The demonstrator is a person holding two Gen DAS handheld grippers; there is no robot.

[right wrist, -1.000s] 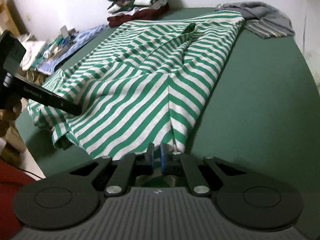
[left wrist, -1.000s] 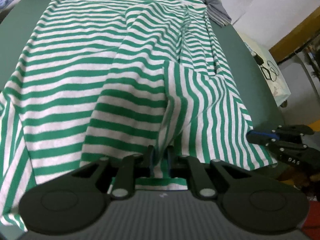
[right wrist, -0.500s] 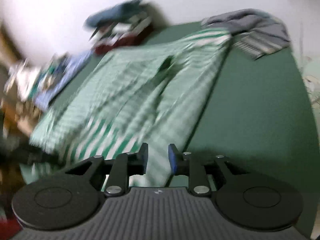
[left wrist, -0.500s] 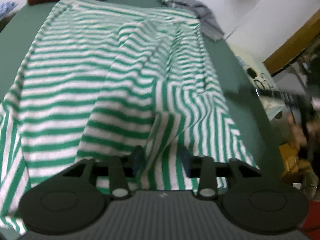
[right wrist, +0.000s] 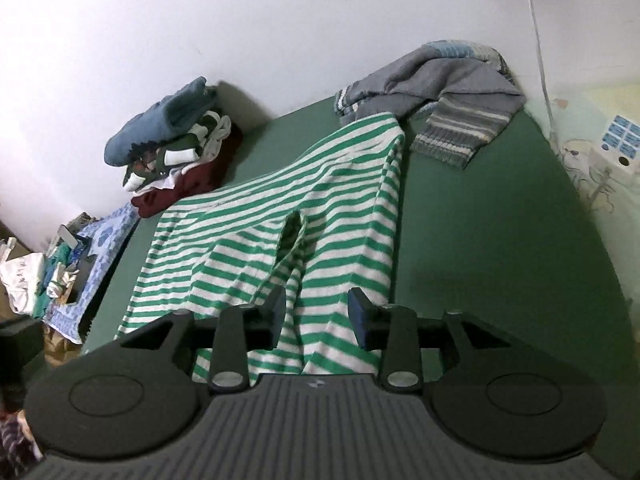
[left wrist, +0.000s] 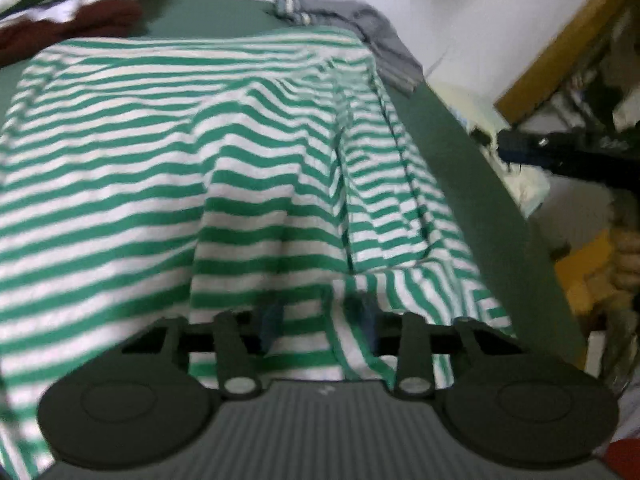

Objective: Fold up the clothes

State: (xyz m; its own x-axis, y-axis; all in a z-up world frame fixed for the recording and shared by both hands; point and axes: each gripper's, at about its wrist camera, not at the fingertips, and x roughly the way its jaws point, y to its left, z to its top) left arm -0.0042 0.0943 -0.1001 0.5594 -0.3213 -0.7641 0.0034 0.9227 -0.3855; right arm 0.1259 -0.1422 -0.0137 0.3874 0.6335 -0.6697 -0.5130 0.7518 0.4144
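A second ago both of your grippers were pinching the near hem of the green-and-white striped shirt (right wrist: 320, 200); now both are letting go. Your right gripper (right wrist: 316, 312) has just been opening, its jaws standing moderately wide above the cloth with the fabric lying loose beneath them, pads pressing nothing. Your left gripper (left wrist: 318, 320) opened and has just been narrowing again; its jaws are standing apart over the hem, and the blur is hiding whether the pads touch it. The shirt is lying spread across the green table (right wrist: 480, 240), filling the middle of both frames, its folded side flap running down the right. The grey sweater (right wrist: 440, 96) is sitting at upper right.
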